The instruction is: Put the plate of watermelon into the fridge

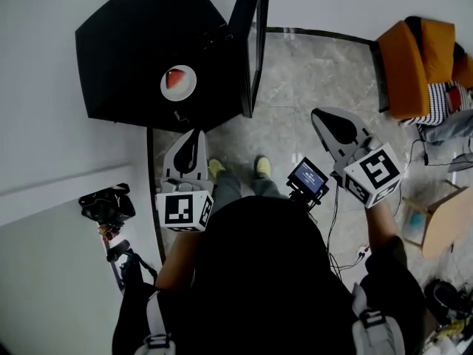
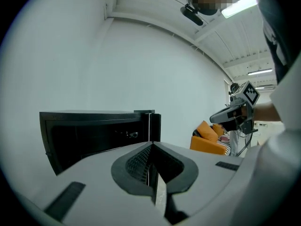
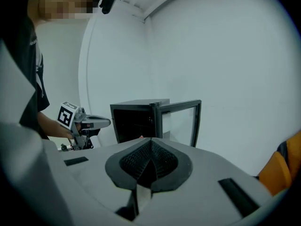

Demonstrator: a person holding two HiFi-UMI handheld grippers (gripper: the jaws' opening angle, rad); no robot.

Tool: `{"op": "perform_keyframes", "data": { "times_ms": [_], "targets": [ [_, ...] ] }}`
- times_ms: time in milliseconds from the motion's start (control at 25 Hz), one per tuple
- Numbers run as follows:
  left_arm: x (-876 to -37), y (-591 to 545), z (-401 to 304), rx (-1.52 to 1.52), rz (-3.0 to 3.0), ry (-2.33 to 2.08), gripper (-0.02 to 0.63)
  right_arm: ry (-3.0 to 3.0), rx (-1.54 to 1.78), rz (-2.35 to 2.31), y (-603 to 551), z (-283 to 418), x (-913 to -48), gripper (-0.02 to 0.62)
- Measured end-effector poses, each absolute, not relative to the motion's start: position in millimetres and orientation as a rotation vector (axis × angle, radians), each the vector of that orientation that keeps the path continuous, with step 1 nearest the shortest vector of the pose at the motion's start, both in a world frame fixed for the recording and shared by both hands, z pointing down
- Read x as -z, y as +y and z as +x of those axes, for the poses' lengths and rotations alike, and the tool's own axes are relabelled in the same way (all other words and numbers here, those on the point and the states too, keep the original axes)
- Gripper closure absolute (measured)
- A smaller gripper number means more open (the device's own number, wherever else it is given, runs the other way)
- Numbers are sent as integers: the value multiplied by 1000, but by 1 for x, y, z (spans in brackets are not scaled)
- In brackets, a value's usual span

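A small black fridge [image 1: 133, 58] stands on the floor in front of me, its glass door [image 1: 255, 43] swung open to the right. The white plate of watermelon [image 1: 179, 81] shows against the fridge's dark body. In the right gripper view a red bit [image 3: 141, 137] shows low in the open compartment [image 3: 134, 124]. My left gripper [image 1: 194, 135] hangs just before the fridge's front edge, shut and empty. My right gripper [image 1: 319, 114] is held further right, beyond the door, also shut with nothing in it. Each gripper view shows its own jaws [image 2: 151, 147] [image 3: 150, 142] pressed together.
An orange chair [image 1: 414, 58] with a striped cushion stands at the back right. A cardboard box [image 1: 447, 220] and cables lie on the tiled floor at right. A camera on a stand [image 1: 107, 205] is by the wall at left. A small screen [image 1: 308, 177] hangs at my chest.
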State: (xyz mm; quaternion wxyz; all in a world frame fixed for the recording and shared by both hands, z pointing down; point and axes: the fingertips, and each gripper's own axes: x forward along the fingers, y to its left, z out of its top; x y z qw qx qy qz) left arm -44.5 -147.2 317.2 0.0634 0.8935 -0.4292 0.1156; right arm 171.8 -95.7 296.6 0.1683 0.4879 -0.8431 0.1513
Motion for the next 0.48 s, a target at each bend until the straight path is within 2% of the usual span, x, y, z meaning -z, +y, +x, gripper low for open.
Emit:
{"op": "perform_keyframes", "data": {
  "times_ms": [120,480],
  "targets": [
    [-325,-137,-40,-354,2665,-1321,597,-2410,-504,1392,-85,182,-315,583],
    [-323,-124,-53,-343,2644,-1387,597,-2548,-554,1399,-89,141,-318,583]
  ]
}}
